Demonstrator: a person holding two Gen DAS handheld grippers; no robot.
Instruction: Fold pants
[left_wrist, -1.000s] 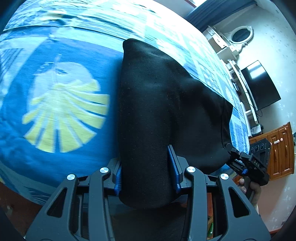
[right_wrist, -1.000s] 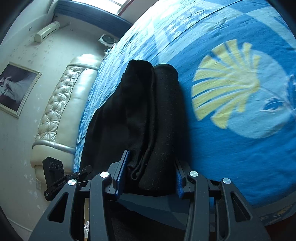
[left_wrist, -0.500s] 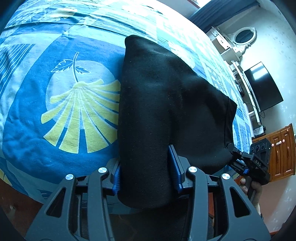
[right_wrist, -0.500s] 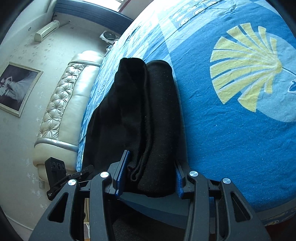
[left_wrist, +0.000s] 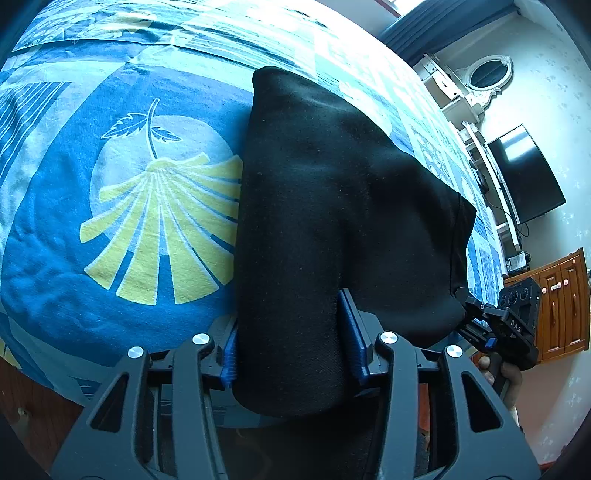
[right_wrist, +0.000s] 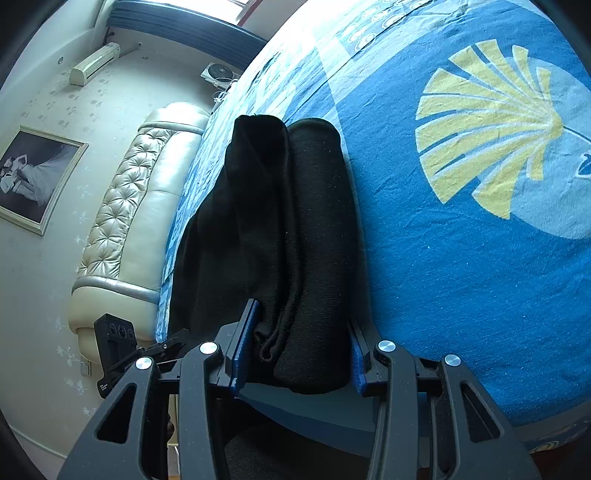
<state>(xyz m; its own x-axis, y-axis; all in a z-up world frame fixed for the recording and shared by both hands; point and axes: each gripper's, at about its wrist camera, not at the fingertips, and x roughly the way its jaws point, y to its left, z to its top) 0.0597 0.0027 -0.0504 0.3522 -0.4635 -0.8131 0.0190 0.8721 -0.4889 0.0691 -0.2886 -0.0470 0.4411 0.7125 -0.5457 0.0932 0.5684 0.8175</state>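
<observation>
- Left wrist view: your left tongs (left_wrist: 291, 350) have the folded black pants (left_wrist: 332, 221) filling the gap between their blue pads (left_wrist: 229, 354), and the jaws are opening. Ahead of them the pants lie on the bed (left_wrist: 74, 240).
- To their right, your right tongs (left_wrist: 476, 317) meet the pants' other corner.
- Right wrist view: your right tongs (right_wrist: 299, 350) are clenched on the pants' stacked edge (right_wrist: 295, 240); the left tongs (right_wrist: 162, 349) sit to their left.
</observation>
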